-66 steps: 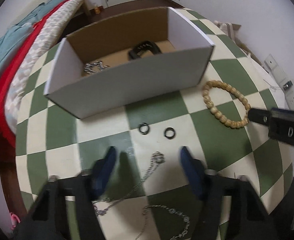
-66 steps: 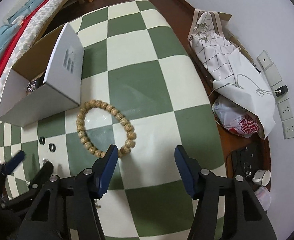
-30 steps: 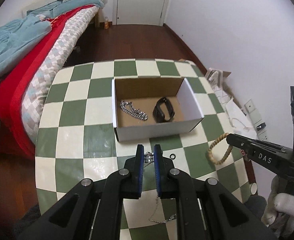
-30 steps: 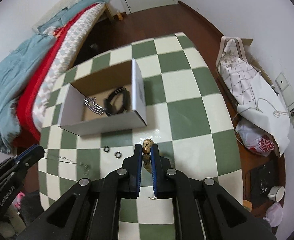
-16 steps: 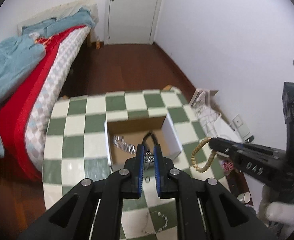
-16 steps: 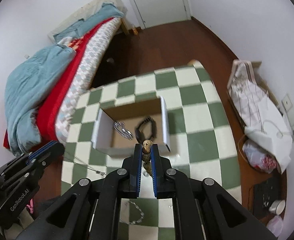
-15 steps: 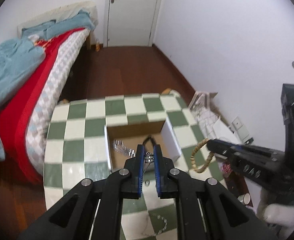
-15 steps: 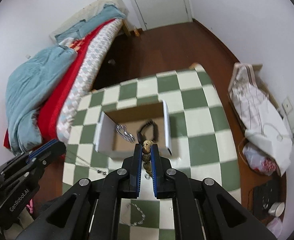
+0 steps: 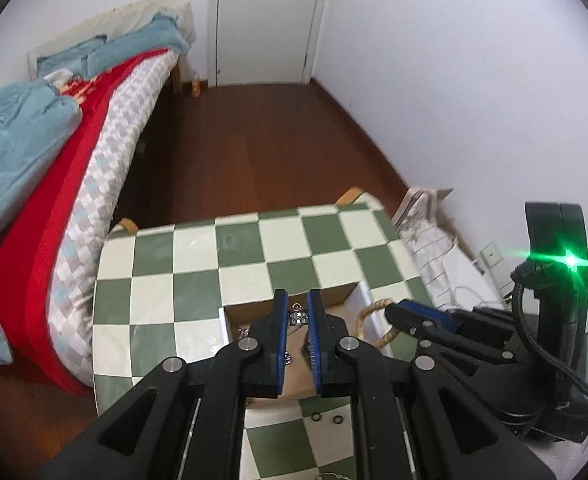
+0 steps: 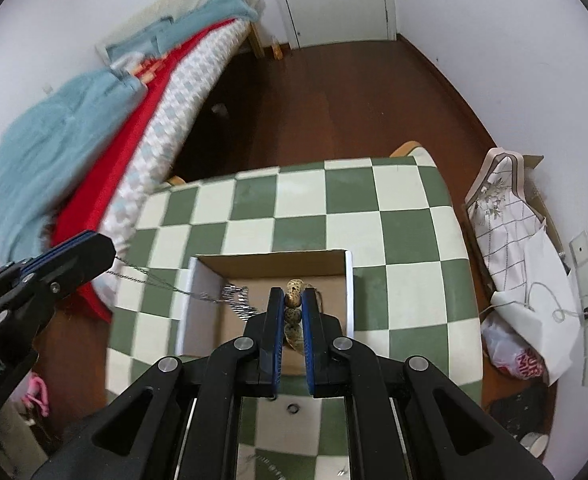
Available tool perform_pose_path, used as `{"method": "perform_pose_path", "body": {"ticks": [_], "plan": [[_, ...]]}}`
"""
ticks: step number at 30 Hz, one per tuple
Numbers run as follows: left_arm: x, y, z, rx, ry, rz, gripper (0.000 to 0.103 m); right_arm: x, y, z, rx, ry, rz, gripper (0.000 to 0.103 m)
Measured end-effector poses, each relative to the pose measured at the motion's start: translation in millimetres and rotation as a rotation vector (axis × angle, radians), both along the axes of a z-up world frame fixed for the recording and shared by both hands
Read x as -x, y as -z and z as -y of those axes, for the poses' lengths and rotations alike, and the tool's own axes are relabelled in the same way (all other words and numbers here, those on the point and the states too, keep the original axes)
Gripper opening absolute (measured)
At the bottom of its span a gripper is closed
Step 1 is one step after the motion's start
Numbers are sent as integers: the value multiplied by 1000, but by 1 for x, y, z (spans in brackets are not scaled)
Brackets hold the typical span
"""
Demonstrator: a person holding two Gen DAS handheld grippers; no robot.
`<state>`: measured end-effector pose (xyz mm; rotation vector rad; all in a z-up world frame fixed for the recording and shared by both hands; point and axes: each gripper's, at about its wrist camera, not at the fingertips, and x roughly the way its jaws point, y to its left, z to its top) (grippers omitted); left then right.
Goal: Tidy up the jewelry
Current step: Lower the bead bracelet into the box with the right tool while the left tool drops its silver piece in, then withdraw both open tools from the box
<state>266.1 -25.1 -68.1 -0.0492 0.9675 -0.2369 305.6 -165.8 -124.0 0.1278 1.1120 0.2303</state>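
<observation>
Left wrist view: the table (image 9: 198, 276), checked green and cream, ends at rounded far corners; past it lies open wooden floor (image 9: 262, 148), with a bed (image 9: 74, 160) close along the table's left edge and a wall on the right. The open cardboard box (image 9: 363, 300) sits near the table's middle. The left hand-held gripper (image 9: 298, 316) is clamped shut on the silver chain (image 9: 297, 317), whose linked clasp shows between the blue pads, above the box. Two small dark rings (image 9: 325, 417) lie on the table in front of the box. The right hand-held gripper (image 9: 393, 312) carries the bead bracelet (image 9: 373, 322) over the box's right wall.

Right wrist view: the right hand-held gripper (image 10: 294, 300) is closed tight on the speckled tan beads, over the box interior. The chain stretches from the left hand-held gripper (image 10: 108, 254) down over the box's left wall.
</observation>
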Motion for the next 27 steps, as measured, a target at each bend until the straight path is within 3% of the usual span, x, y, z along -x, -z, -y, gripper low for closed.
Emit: {"method": "perform_pose_path", "body": {"ticks": [6,16,18,20,22,24,25,27], "plan": [[-15,44,-4,-46,-12,-97,7,-32,40,-8,80,-10,-61,9],[-7,88,-18,-72,-84,-234,12,-52,68,-14,121,-28,-157,10],[-6,92,-23,-73,-107,-246,12,-51,68,-14,133,-22,-162,15],[-4,93,-28,-89,-134,-253,14,-49,66,-13,132,-18,-161,31],[-2,91,-32,-105,-157,-241,25,-45,62,-12,133,-16,-156,44],[2,85,-37,-120,-187,-212,64,-40,58,-10,133,-11,-150,51],[3,82,-41,-127,-204,-195,70,-37,57,-10,137,-9,-149,54],[6,77,-46,-133,-231,-164,74,-32,56,-9,145,-8,-149,62]]}}
